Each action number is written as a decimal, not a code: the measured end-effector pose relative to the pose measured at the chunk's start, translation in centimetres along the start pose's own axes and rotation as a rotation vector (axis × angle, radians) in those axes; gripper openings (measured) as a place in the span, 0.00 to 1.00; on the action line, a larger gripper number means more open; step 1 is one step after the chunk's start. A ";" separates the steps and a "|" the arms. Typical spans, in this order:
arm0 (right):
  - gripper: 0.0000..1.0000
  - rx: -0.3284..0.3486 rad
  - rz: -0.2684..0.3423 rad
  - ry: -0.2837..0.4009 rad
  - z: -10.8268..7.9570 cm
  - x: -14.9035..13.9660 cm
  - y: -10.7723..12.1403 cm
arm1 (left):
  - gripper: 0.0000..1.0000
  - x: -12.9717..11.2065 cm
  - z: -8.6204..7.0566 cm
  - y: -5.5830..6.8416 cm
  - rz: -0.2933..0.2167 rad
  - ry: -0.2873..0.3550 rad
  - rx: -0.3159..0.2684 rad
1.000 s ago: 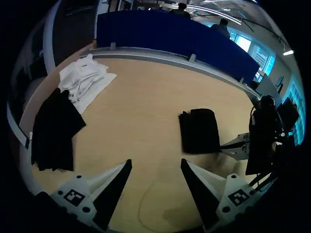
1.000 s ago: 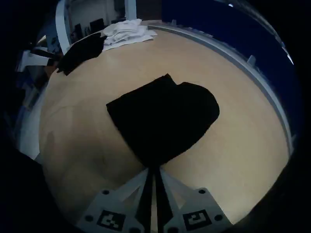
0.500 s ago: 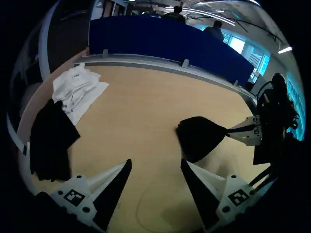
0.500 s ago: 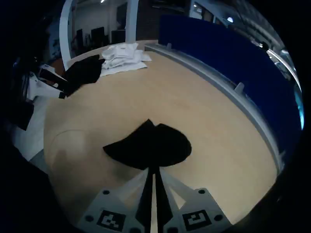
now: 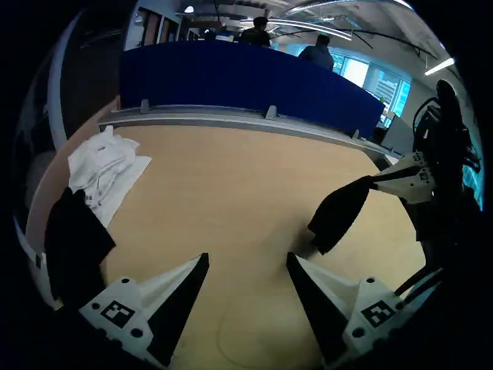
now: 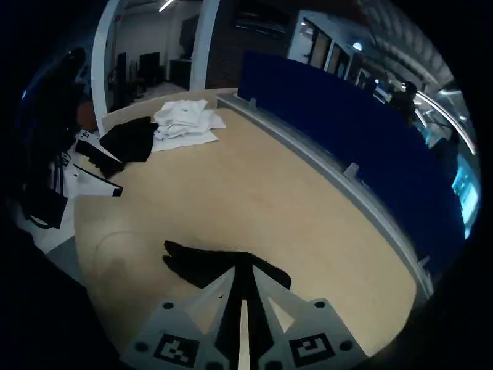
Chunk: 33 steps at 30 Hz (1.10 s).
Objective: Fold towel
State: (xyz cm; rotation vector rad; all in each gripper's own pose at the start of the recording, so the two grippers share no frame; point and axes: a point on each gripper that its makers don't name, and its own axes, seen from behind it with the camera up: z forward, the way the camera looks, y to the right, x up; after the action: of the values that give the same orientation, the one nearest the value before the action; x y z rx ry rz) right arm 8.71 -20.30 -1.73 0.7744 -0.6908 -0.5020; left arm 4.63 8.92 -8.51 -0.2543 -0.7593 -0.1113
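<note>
In the left gripper view, the left gripper (image 5: 246,271) hangs over the wooden table (image 5: 228,179) with its jaws spread wide and nothing between them. Toward 3 o'clock, the right gripper (image 5: 376,180) pinches one end of the black towel (image 5: 338,213), which droops down and to the left from its tips. The towel's lower end is at the tabletop, but I cannot tell whether it touches. In the right gripper view, the jaws are pressed together on the towel at 6 o'clock. At 9 o'clock in the left gripper view lies a white cloth pile (image 5: 101,169), with a black cloth (image 5: 74,246) touching it at 8 o'clock. A blue divider (image 5: 246,80) borders the table's far edge at 12 o'clock.
</note>
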 end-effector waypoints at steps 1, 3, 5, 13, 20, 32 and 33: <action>0.04 -0.007 0.000 0.002 -0.4 0.1 0.3 | 0.94 0.1 0.0 0.1 0.005 0.002 -0.002; 0.04 -0.020 0.002 0.003 -1.2 0.1 0.9 | 0.93 0.4 0.0 0.3 0.010 0.004 -0.006; 0.04 -0.034 0.005 0.003 -1.9 -0.1 1.6 | 0.93 0.6 0.1 0.5 0.011 0.006 -0.011; 0.04 -0.060 0.044 0.013 -4.2 -1.5 4.1 | 0.93 0.9 0.2 1.5 0.023 0.003 -0.029; 0.04 -0.094 0.079 0.008 -6.3 -3.9 7.3 | 0.93 0.8 0.0 2.3 0.044 -0.004 -0.034; 0.04 -0.153 0.120 -0.030 -10.3 -10.1 13.6 | 0.94 0.8 -0.5 3.4 0.049 -0.013 -0.022; 0.04 -0.157 0.122 -0.034 -10.6 -10.7 14.0 | 0.93 0.8 -0.5 3.4 0.049 -0.013 -0.019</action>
State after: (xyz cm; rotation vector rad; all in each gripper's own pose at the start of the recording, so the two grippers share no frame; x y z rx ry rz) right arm 11.37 0.03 -0.43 0.5745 -0.7170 -0.4537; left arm 6.18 12.06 -8.92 -0.2923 -0.7651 -0.0706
